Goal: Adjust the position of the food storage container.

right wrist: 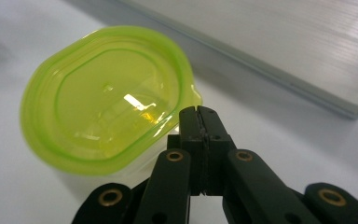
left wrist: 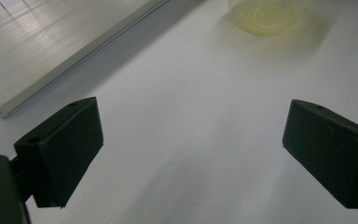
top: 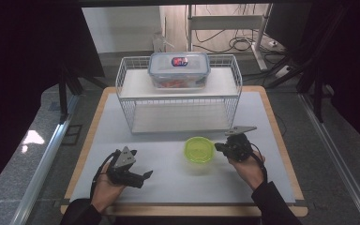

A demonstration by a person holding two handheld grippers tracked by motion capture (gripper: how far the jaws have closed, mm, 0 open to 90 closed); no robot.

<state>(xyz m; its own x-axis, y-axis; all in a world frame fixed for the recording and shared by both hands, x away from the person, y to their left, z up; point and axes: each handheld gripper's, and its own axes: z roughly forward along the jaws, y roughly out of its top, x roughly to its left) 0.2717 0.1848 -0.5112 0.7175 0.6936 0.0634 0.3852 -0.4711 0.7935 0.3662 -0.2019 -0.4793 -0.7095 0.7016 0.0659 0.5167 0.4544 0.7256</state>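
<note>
Two tongs — left tongs (left wrist: pixel 191 154) wide apart, empty, right tongs (right wrist: pixel 200 122) pressed closed at green bowl (right wrist: pixel 103 98) rim.

Translucent lime-green bowl (top: pixel 199 149); seemingly blue-rimmed container (top: pixel 179 70).

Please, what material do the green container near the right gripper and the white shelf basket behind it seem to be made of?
The green container looks like translucent, glossy plastic: light passes through it and its lid shows a bright reflection. The white shelf basket seems to be thin coated metal wire, judging by its fine grid walls. Its shelf panels look like ribbed plastic sheet, though that is less certain.
</note>
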